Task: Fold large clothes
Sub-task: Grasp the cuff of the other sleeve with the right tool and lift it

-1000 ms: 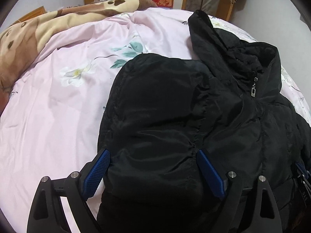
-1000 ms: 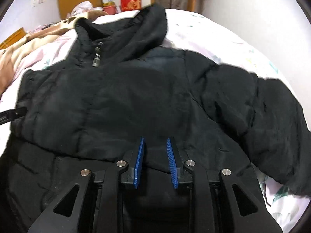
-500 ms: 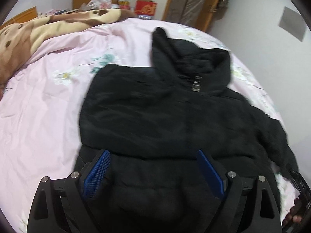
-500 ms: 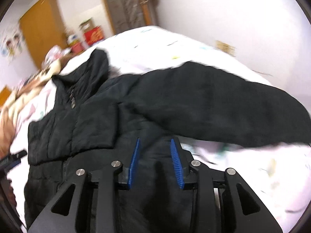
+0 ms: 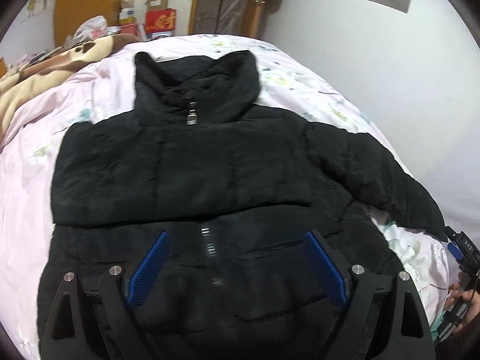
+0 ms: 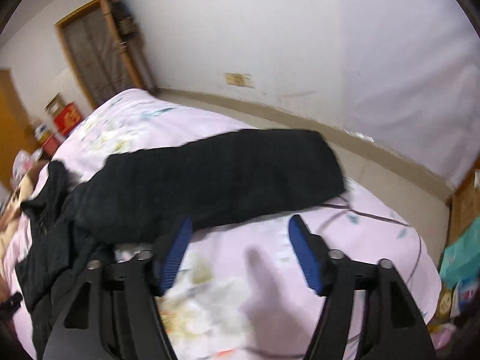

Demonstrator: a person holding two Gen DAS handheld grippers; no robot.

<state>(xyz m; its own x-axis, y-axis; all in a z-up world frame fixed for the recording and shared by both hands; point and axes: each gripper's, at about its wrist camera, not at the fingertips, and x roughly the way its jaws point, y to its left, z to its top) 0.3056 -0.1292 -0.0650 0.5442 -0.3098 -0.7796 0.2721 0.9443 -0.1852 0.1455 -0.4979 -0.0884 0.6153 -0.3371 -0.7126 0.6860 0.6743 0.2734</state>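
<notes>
A black padded jacket [image 5: 192, 168] lies face up on the pink floral bed [image 5: 27, 156], zip closed, collar at the far end. Its left sleeve is folded across the chest. Its right sleeve [image 5: 375, 177] stretches out to the right; in the right wrist view this sleeve [image 6: 228, 177] lies flat across the bed. My left gripper [image 5: 237, 258] is open and empty above the jacket's lower front. My right gripper [image 6: 240, 249] is open and empty over the bedsheet [image 6: 375, 240], just short of the sleeve's near edge. The right gripper's body also shows in the left wrist view [image 5: 463, 249] at the right edge.
A brown and cream blanket [image 5: 45, 69] lies at the bed's far left. A wardrobe [image 5: 87, 0], boxes [image 5: 159, 18] and a door [image 5: 231, 0] stand beyond the bed. A white wall [image 6: 300, 45] runs along the right side, with bags [image 6: 459, 258] on the floor.
My right gripper has opened and swung right from the jacket's body to the outstretched sleeve. My left gripper has pulled back and centred over the jacket's lower front, still open.
</notes>
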